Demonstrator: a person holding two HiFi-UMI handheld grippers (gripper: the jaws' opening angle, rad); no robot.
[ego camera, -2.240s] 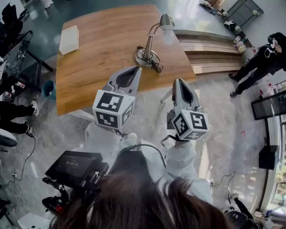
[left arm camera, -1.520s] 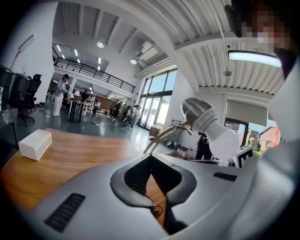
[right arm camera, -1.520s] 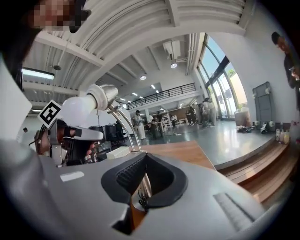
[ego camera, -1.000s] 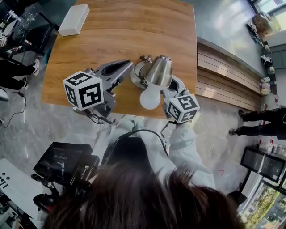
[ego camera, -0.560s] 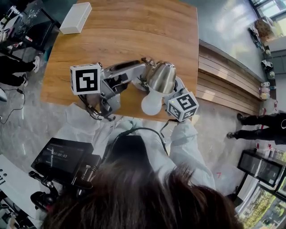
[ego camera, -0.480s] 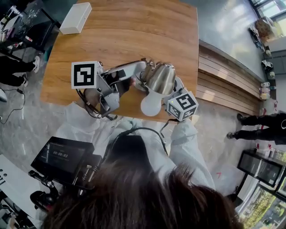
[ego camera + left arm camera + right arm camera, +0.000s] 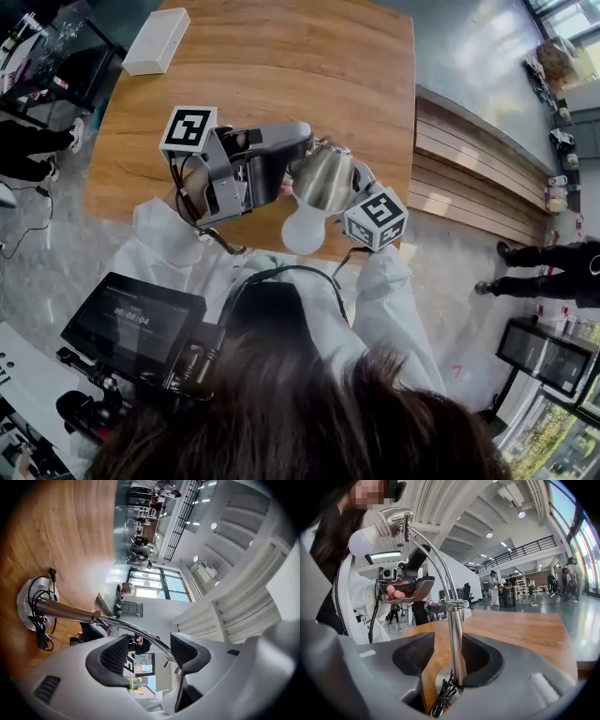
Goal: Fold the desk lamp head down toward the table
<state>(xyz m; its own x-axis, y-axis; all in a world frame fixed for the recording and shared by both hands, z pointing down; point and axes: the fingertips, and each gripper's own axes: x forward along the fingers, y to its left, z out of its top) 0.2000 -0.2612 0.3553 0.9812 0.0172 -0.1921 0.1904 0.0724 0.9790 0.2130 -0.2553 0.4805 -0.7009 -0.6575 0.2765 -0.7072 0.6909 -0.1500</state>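
A silver desk lamp stands near the wooden table's [image 7: 262,66] front edge. Its shade [image 7: 323,178] and white bulb [image 7: 305,230] tilt toward me. My left gripper [image 7: 298,155] is level at the shade's left. In the left gripper view its jaws [image 7: 149,644] are opening, with the curved neck [image 7: 126,626] between the pads, closer to the right one. My right gripper [image 7: 356,178] is low, under the shade. Its jaws [image 7: 449,651] are opening around the upright pole [image 7: 454,639], with a gap on the left. The round base [image 7: 440,681] and black cord [image 7: 443,698] lie below.
A white box [image 7: 157,42] lies at the table's far left corner. Wooden steps [image 7: 469,178] run along the table's right side, and a person [image 7: 553,281] stands on the floor beyond. A monitor rig [image 7: 131,314] hangs by my left side.
My left gripper has rolled over and swung in to the lamp neck. The shade and bulb have shifted a little toward me. The right gripper has stayed by the pole.
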